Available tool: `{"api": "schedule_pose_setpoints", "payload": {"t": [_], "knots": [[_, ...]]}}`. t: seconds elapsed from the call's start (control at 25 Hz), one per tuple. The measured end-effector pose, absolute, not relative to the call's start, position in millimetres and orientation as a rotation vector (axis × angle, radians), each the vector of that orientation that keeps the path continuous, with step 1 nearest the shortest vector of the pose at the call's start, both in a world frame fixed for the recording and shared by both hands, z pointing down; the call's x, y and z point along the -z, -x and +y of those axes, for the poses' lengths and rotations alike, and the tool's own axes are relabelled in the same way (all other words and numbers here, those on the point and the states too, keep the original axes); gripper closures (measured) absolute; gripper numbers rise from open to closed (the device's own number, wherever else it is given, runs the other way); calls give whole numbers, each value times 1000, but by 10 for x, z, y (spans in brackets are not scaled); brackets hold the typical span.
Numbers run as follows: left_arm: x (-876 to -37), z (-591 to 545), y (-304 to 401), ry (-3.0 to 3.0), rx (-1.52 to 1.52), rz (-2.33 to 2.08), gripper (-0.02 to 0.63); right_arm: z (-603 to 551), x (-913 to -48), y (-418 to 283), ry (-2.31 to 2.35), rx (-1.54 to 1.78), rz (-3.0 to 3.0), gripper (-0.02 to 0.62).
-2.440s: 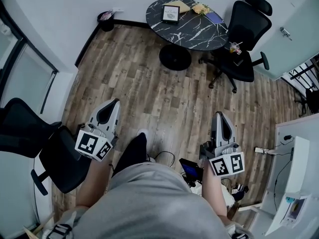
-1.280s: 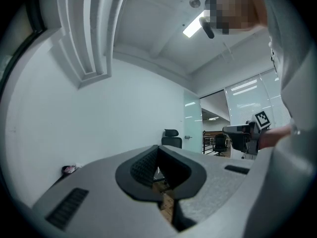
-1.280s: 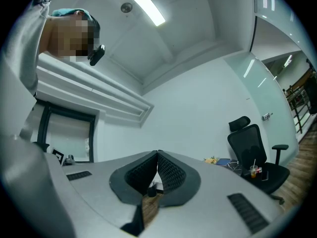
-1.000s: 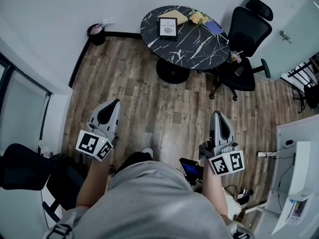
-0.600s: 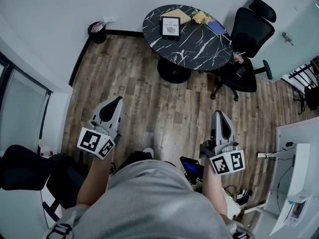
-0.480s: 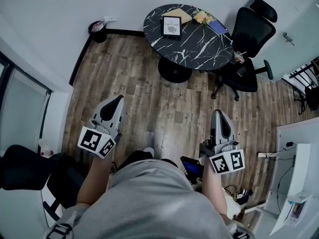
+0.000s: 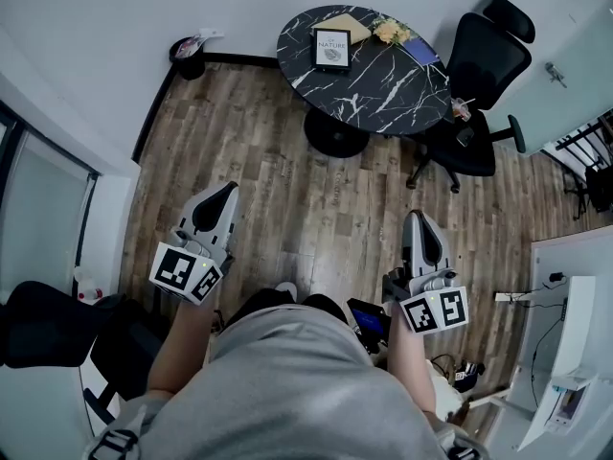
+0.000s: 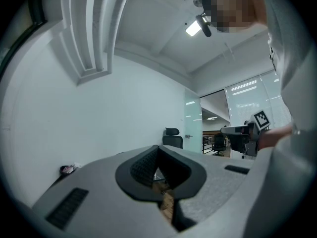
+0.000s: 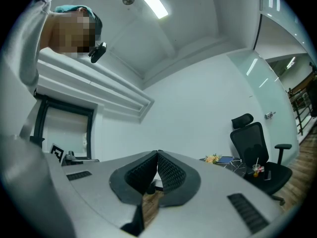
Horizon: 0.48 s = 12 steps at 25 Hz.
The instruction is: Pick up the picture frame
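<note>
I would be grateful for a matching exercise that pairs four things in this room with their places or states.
Things:
1 picture frame
2 office chair
3 bin
4 right hand-held gripper

Places or states:
A on the floor by the wall
B jaws shut, nothing between them
C on the marble table
D beside the table

Pairs: 1-C, 2-D, 3-A, 4-B

Bare floor (image 7: 287, 175) runs open up to the table (image 7: 388, 84). A chair (image 7: 476, 70) blocks the table's right side; its left and near edges stand free. On top, flowers (image 7: 389, 32) crowd behind the frame (image 7: 331, 48); bare marble lies in front.
</note>
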State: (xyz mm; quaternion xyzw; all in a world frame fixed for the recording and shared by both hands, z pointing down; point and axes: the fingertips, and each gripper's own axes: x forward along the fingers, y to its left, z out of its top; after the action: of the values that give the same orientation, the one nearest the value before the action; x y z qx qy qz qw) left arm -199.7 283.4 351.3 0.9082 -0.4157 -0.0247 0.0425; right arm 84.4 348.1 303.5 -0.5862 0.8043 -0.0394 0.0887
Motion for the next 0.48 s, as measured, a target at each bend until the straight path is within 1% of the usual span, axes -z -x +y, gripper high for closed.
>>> {"api": "schedule_pose_setpoints", "payload": {"t": [0.28, 0.48], "knots": [[-3501, 2824, 2013, -2803, 43, -1291, 599, 3477, -3020, -782, 1739, 121, 2404, 569], [-3467, 2826, 2031, -2828, -7, -1385, 600, 3472, -3045, -761, 1723, 127, 2431, 569]]}}
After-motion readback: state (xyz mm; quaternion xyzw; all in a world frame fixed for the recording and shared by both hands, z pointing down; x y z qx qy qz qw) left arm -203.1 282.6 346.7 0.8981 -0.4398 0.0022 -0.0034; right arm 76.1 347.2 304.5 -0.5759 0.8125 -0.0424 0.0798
